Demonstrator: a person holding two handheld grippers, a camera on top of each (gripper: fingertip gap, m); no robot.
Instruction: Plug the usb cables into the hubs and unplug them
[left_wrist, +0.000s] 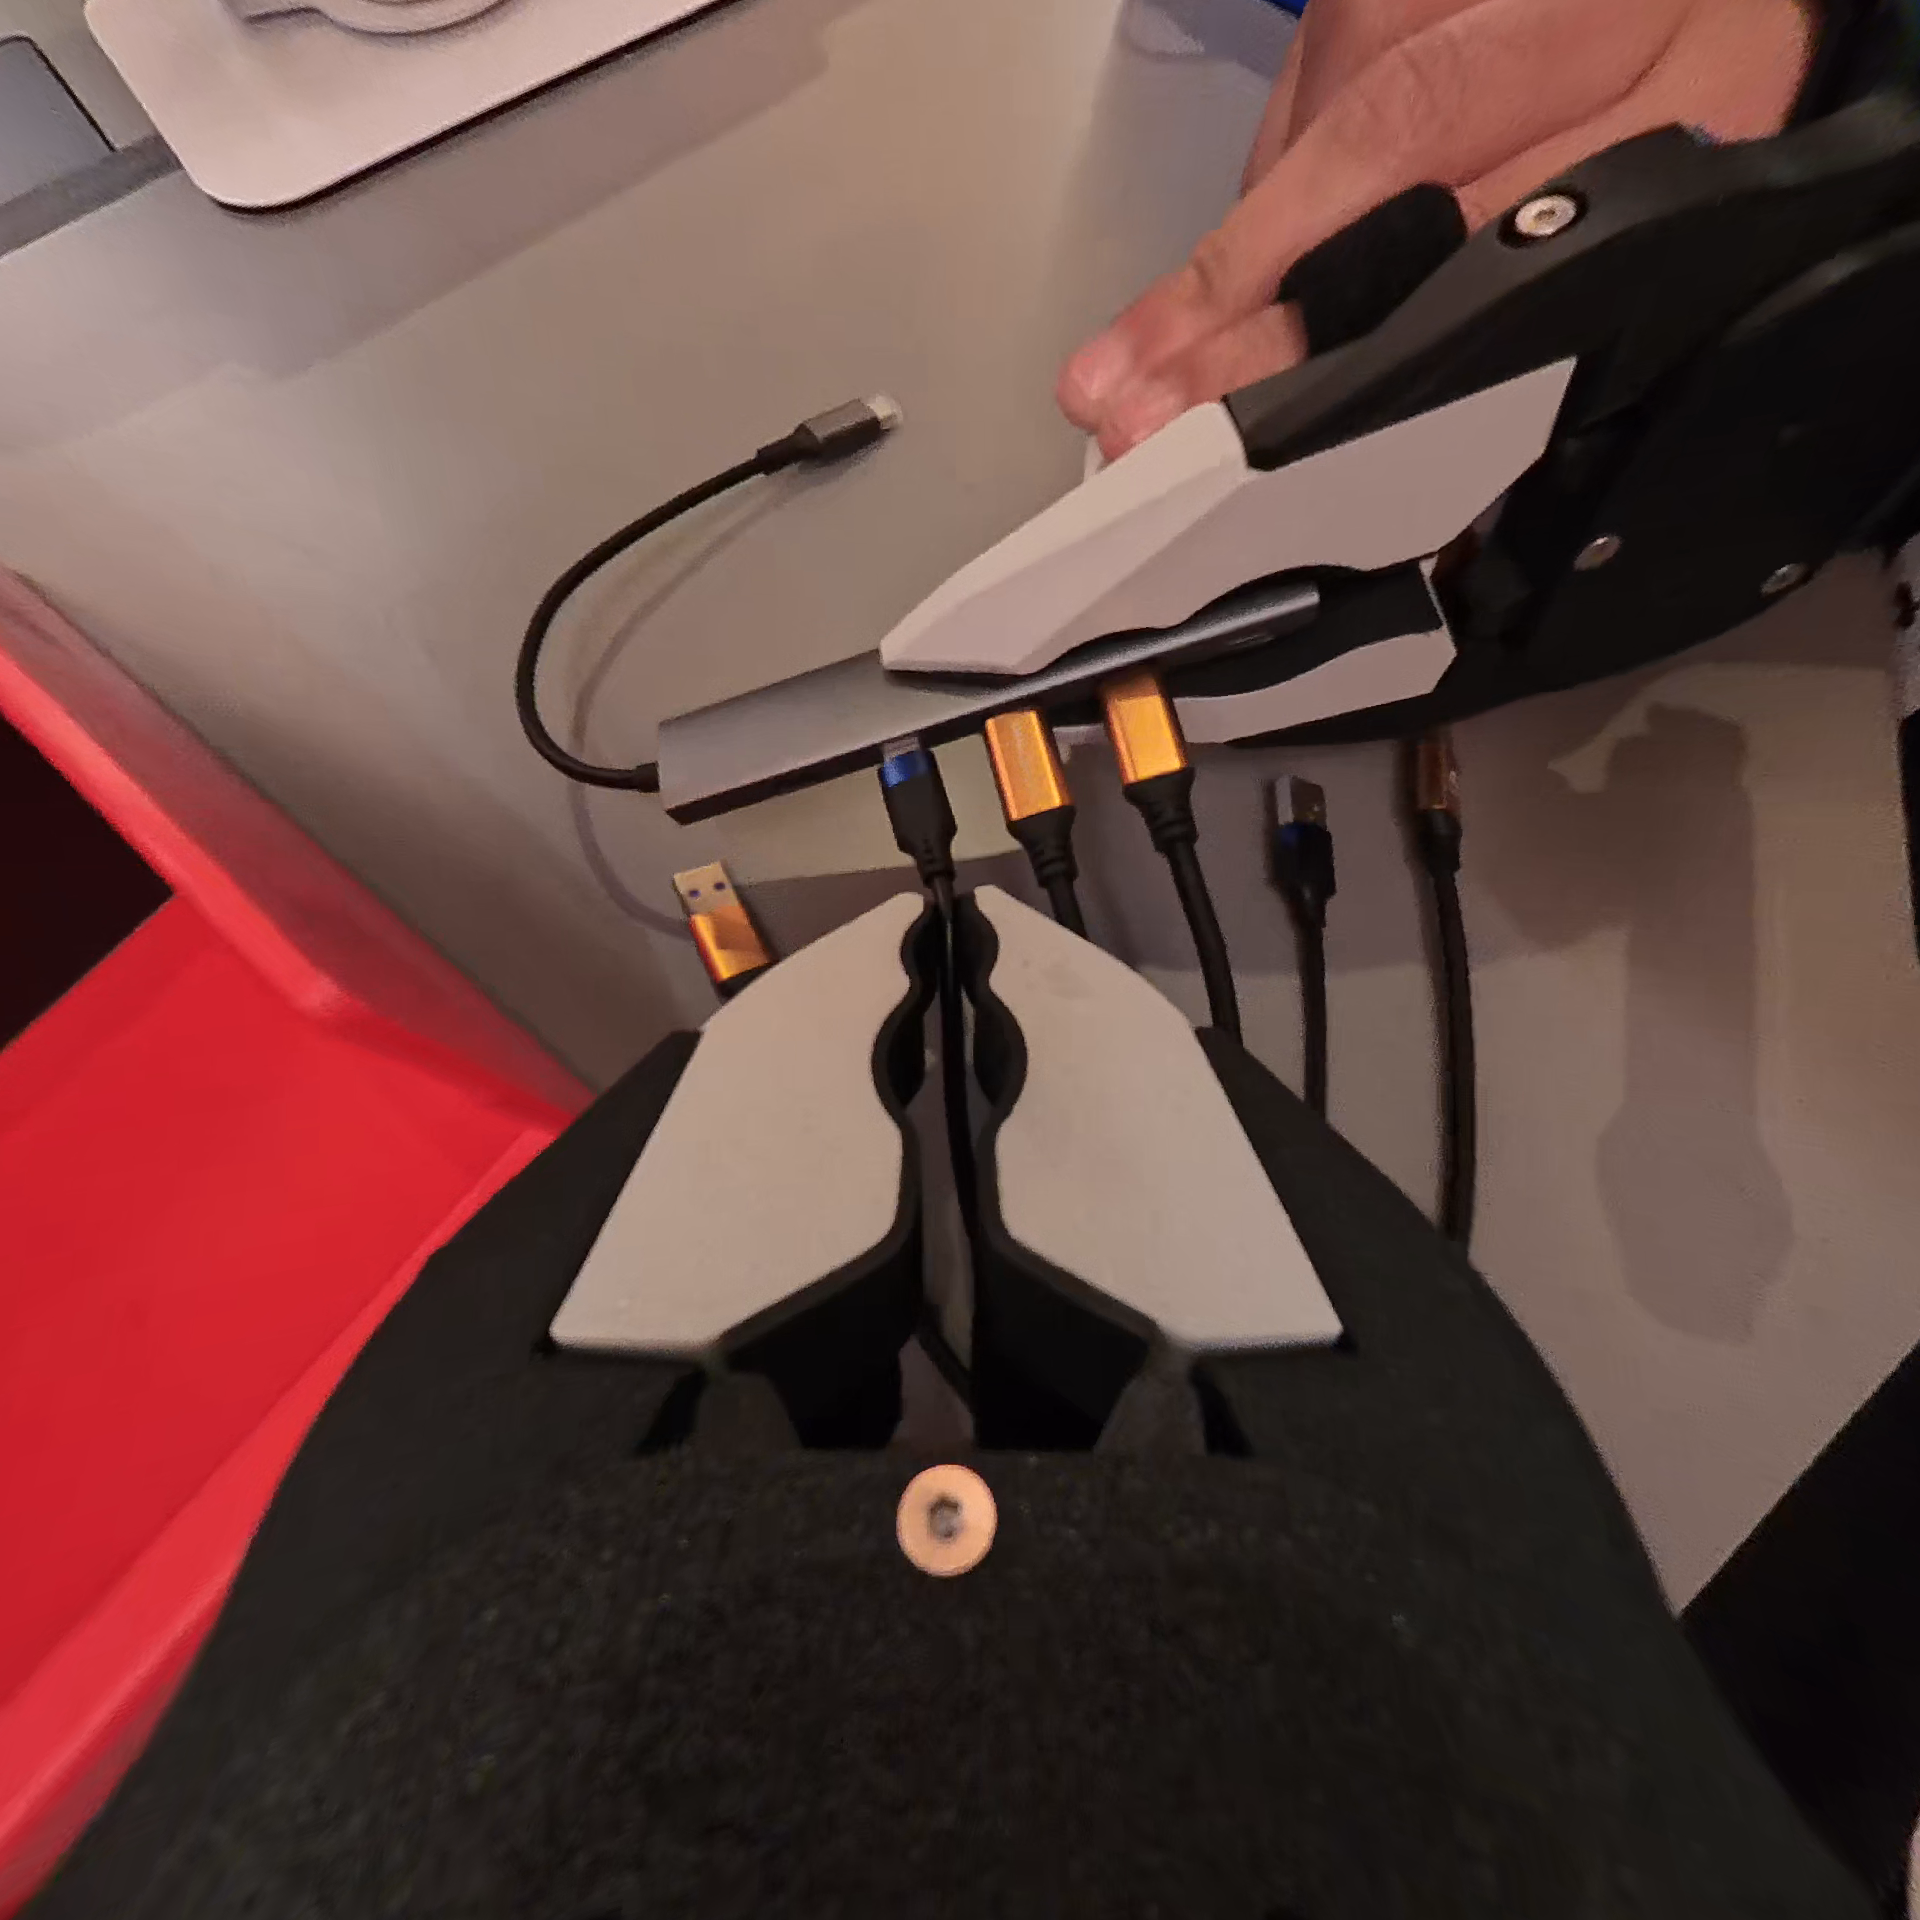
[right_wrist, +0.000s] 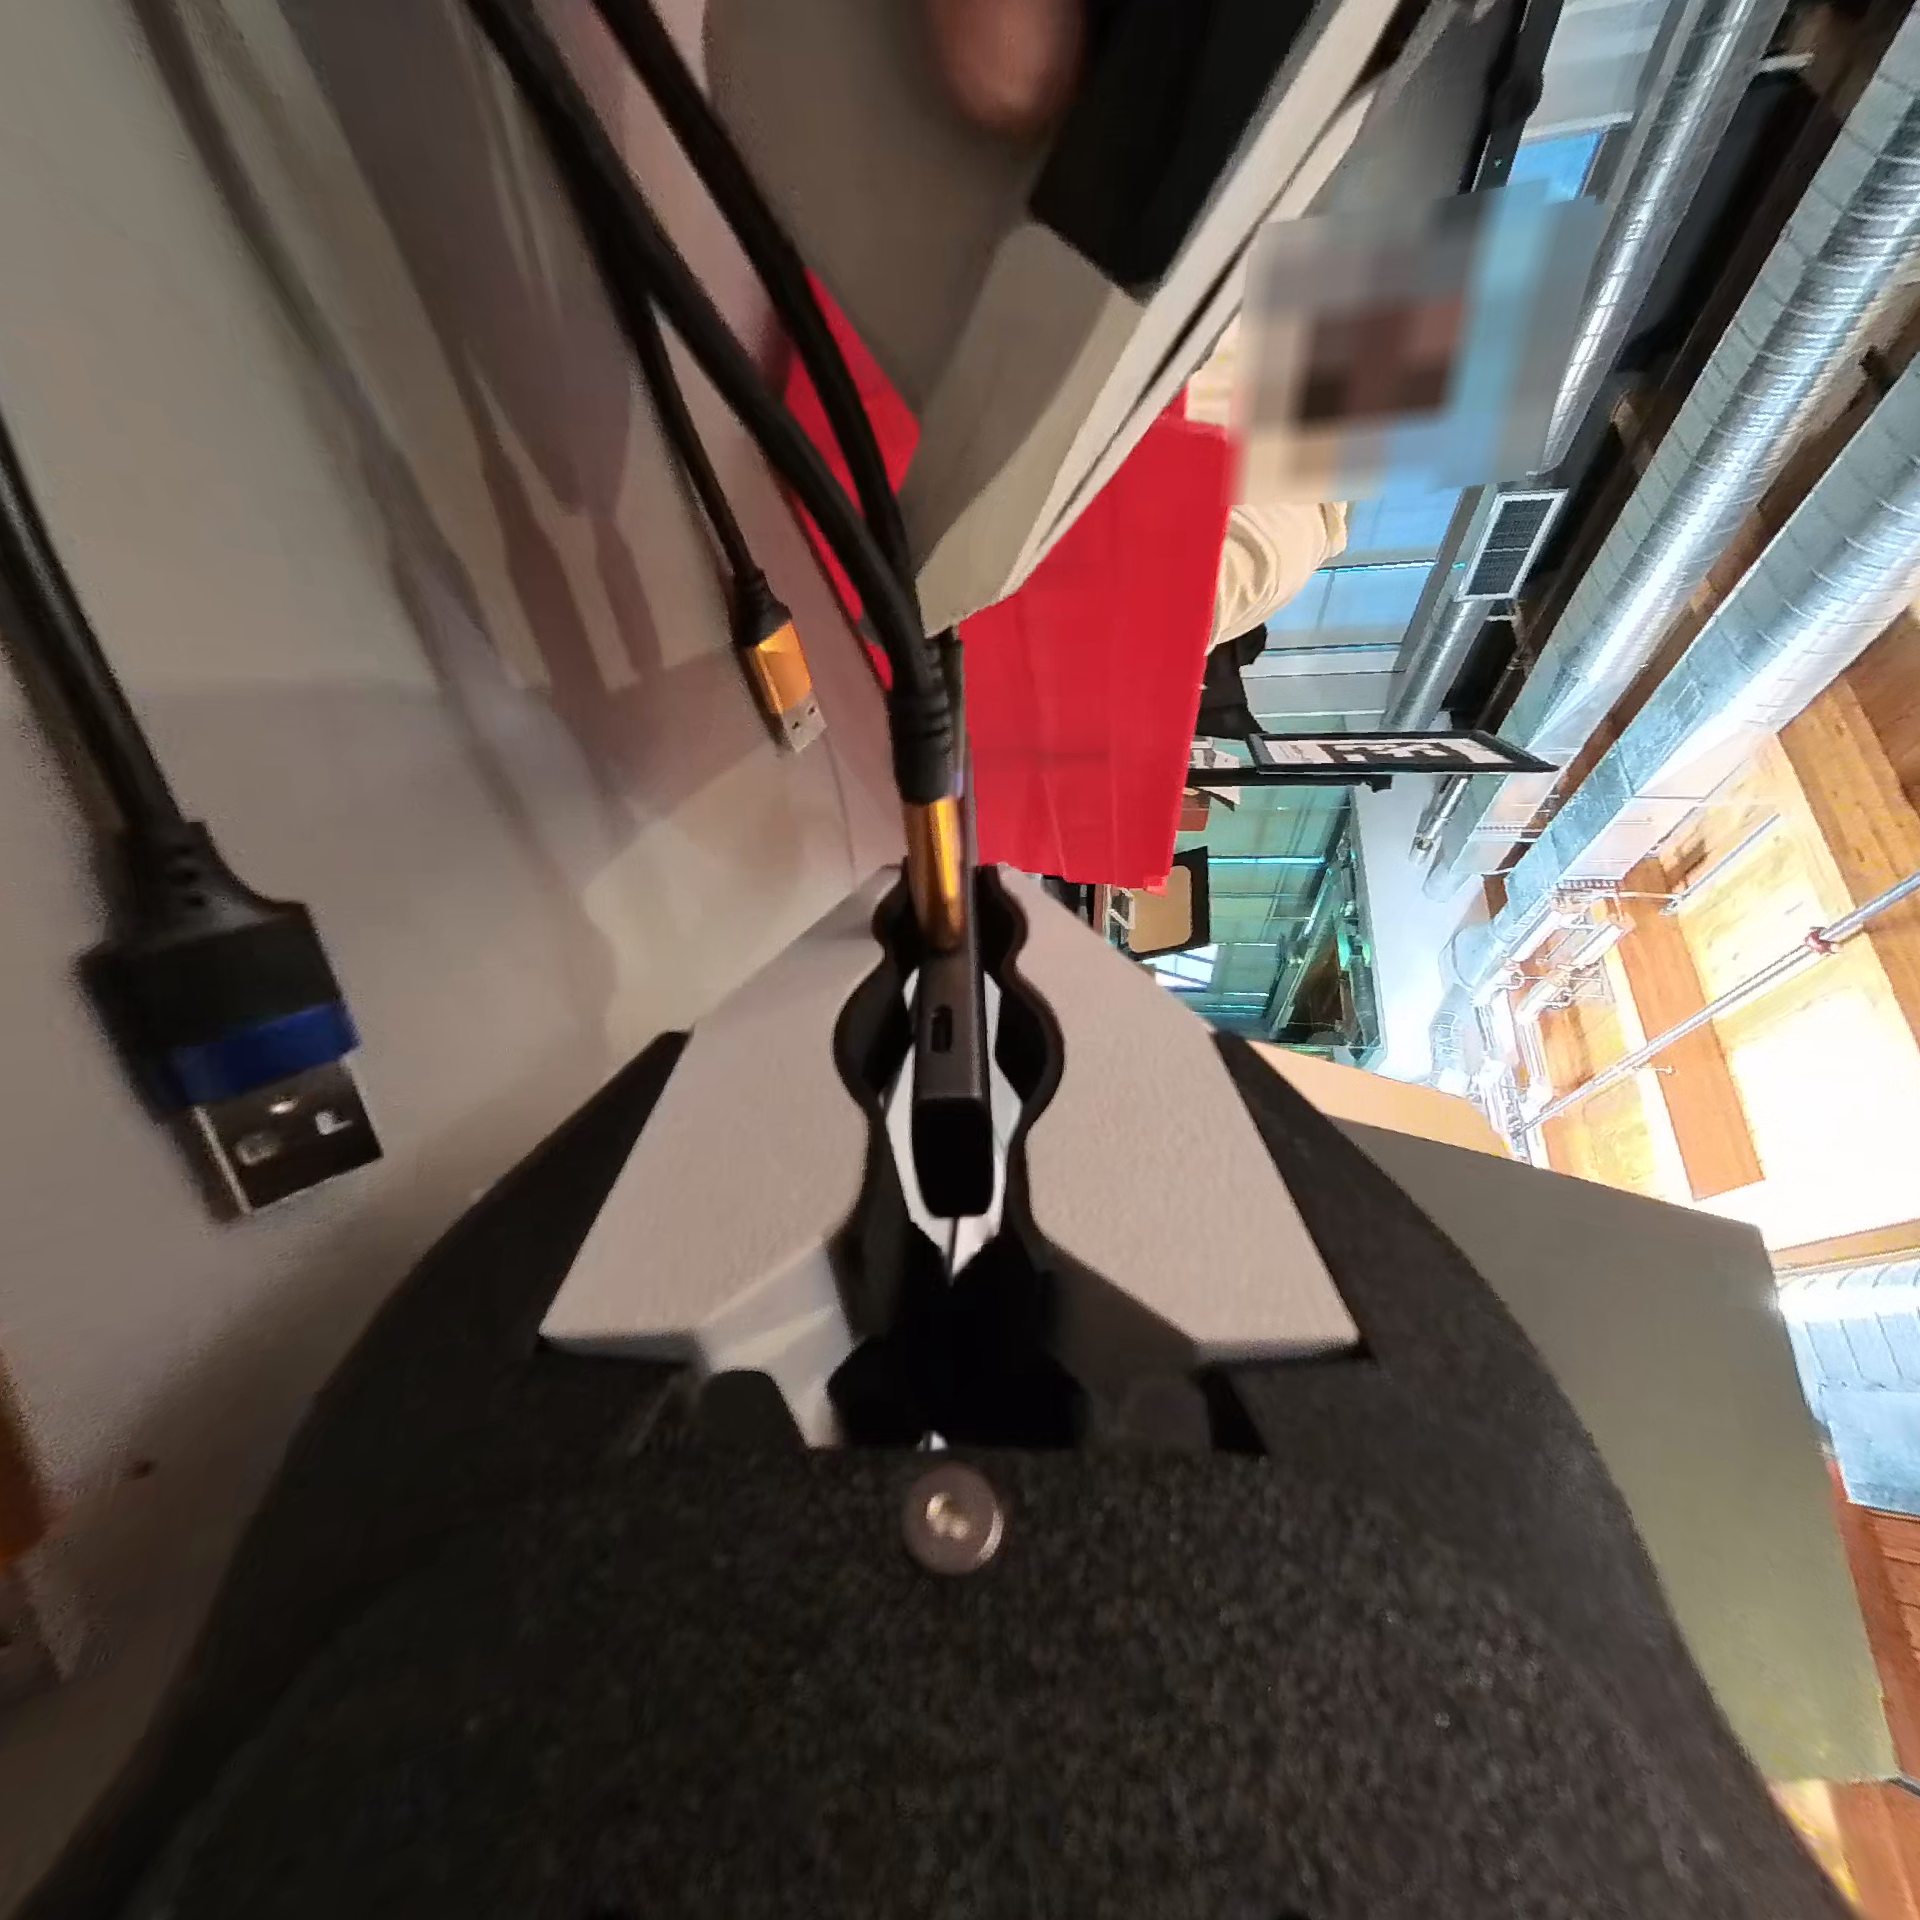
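Hub (left_wrist: 790, 743) hung above the surface (left_wrist: 520, 436), its long axis crosswise, clamped in the right claw (left_wrist: 1039, 665). Directly below it, the left claw (left_wrist: 948, 914) was clamped on the blue-plug cable (left_wrist: 914, 790), whose plug sat in the hub.

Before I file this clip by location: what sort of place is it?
Probably a workshop or industrial loft with a desk for cable work. Shiny ventilation ducts run along a wooden ceiling, and a pale grey table holds a USB hub, loose cables and a red bin.
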